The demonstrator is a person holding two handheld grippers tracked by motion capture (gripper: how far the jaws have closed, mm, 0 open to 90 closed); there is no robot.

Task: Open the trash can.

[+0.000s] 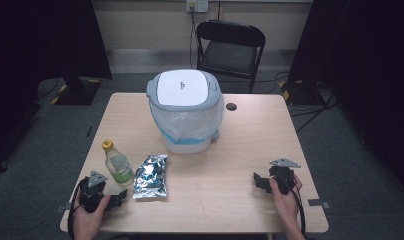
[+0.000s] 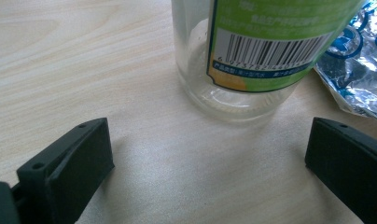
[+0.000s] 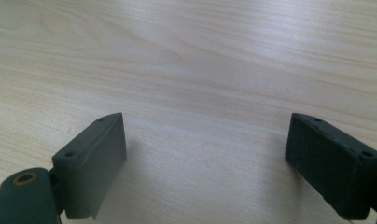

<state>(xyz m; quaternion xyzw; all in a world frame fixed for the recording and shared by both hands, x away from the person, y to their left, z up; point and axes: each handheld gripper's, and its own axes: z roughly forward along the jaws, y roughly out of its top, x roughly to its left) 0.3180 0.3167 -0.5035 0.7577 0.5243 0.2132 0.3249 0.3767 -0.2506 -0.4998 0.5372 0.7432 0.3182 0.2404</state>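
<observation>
Here the left tongs rest on the bench with their jaws spread wide and nothing between them; in the left gripper view the clear bottle with its green label stands just ahead of the gap, untouched. Taking that bottle as the landmark: it stands upright, yellow cap on top, just beyond the left tongs, near the bench's left edge. The silver foil pouch lies flat just to the bottle's right, close beside it; whether the two touch cannot be told. Farther back and to the bottle's right stands the lidded bin, lined with a clear bag, its white lid closed. The right tongs sit well apart from the bottle, across the bench on the right, also spread wide and empty, over bare wood in the right gripper view.
</observation>
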